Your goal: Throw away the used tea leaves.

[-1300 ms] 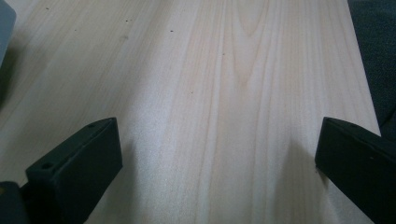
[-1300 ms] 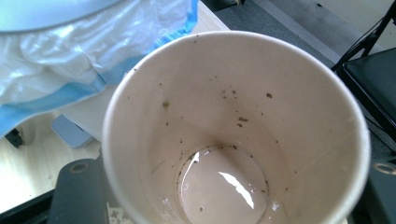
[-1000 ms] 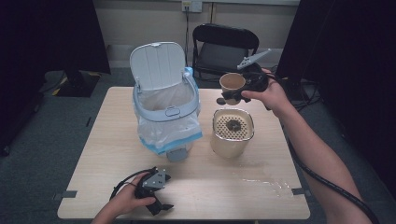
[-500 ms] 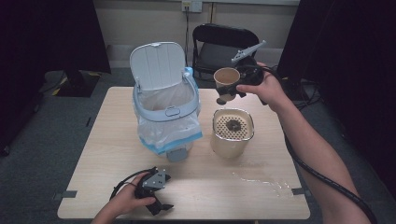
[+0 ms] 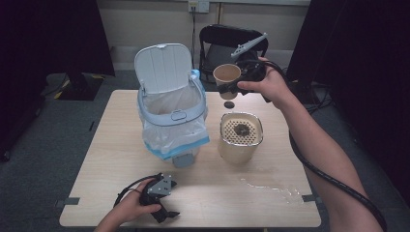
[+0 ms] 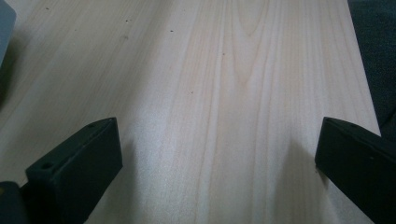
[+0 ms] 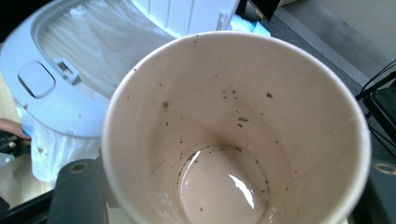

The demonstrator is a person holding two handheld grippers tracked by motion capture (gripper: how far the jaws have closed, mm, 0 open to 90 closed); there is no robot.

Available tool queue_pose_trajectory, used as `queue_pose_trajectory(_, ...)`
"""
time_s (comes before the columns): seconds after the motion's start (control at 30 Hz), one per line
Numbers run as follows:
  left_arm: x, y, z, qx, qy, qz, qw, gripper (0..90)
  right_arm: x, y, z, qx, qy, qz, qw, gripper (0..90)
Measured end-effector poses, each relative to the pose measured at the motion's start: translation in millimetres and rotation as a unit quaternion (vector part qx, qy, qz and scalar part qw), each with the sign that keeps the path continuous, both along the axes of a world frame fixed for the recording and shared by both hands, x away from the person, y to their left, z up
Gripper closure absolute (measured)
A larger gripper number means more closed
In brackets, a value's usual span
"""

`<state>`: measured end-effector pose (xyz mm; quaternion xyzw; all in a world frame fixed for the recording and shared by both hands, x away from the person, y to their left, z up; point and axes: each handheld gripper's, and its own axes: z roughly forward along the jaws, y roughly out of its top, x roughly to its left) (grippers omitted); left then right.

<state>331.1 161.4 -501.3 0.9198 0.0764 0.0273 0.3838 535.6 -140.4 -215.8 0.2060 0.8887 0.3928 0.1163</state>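
My right gripper (image 5: 227, 90) is shut on a brown paper cup (image 5: 226, 74), held upright in the air over the table's far edge, between the bin and the strainer pot. In the right gripper view the cup (image 7: 233, 140) is wet inside, with dark specks and a film of pale liquid at the bottom; a black jaw stands on each side of it. My left gripper (image 5: 166, 213) rests on the table near the front left edge. In the left gripper view its jaws stand wide apart over bare wood, with the left gripper (image 6: 217, 158) open and holding nothing.
A white bin (image 5: 171, 116) with a plastic liner and raised lid (image 5: 163, 67) stands at the table's middle left. A cream pot with a perforated strainer top (image 5: 241, 137) holds dark residue. Spilled liquid (image 5: 270, 187) lies at front right. A black chair (image 5: 227, 38) stands behind.
My right hand has carried the cup up and to the left, nearer the bin. The left hand and gripper have stayed in place.
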Motion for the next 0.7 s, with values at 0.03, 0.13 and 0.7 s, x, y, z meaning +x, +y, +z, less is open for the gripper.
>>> queue_pose_trajectory(0.03,0.0,0.0,0.0,0.000,0.000,0.000,1.0000,0.0,0.1,1.1,1.5,-0.001,0.000,0.001,1.0000,27.1)
queue_pose_trajectory(0.13,0.0,0.1,0.0,0.000,0.000,0.000,1.0000,0.0,0.9,4.1,6.2,0.002,-0.002,0.001,1.0000,27.1)
queue_pose_trajectory(0.7,-0.2,0.0,-0.1,0.000,0.003,0.000,1.0000,0.0,3.3,33.2,26.8,0.014,-0.009,0.013,0.9998,27.1)
